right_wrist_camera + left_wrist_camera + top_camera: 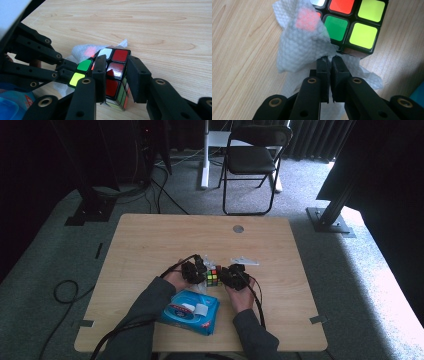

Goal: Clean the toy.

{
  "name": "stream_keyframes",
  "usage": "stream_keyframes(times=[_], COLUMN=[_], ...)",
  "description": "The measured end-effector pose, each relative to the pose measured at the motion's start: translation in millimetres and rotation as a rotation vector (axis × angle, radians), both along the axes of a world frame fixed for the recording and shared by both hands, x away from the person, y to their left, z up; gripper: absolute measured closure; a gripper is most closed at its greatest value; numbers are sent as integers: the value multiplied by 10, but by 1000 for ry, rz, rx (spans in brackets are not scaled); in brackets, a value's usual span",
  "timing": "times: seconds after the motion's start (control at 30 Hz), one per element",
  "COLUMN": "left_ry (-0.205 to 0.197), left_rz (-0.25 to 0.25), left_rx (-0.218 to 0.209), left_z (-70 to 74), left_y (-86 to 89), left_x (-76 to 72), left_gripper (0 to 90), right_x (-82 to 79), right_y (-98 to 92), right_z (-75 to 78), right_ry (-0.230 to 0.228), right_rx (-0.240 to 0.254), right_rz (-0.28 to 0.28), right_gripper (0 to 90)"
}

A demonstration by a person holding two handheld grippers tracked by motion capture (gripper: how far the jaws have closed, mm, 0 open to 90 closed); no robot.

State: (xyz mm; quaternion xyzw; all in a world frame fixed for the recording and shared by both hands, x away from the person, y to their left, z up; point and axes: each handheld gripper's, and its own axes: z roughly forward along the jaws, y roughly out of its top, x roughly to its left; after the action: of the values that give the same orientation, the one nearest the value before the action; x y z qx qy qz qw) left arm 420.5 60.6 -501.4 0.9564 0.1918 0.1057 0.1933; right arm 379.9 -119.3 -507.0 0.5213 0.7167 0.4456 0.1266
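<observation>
Both grippers busy mid-table, well off every edge: my right gripper [115,75] clamps the puzzle cube [115,72] while my left gripper [330,62] pinches the wipe [302,45], which I should rub firmly across each sticker.

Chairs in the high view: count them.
1. A black folding chair stands on the carpet beyond the table's far edge; others may hide in the dark surroundings.

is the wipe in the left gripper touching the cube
Touching: in the left gripper view the white wipe, pinched in the left gripper, drapes over the cube.
</observation>
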Motion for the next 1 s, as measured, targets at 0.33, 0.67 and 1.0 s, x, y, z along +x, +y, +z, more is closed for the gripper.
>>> stream_keyframes(times=[0.33, 0.67, 1.0], left_ry=[0, -31, -55], left_rz=[21, 8, 2], left_rx=[36, 7, -101], left_z=[-47, 13, 240], left_y=[-42, -4, 122], left_x=[53, -24, -103], left_gripper=[853, 850, 849], right_x=[0, -2, 0], right_y=[1, 1, 6], right_z=[1, 2, 5], right_ry=[1, 0, -4], right_rx=[-1, -2, -10], right_rz=[0, 0, 4], right_gripper=[697, 696, 696])
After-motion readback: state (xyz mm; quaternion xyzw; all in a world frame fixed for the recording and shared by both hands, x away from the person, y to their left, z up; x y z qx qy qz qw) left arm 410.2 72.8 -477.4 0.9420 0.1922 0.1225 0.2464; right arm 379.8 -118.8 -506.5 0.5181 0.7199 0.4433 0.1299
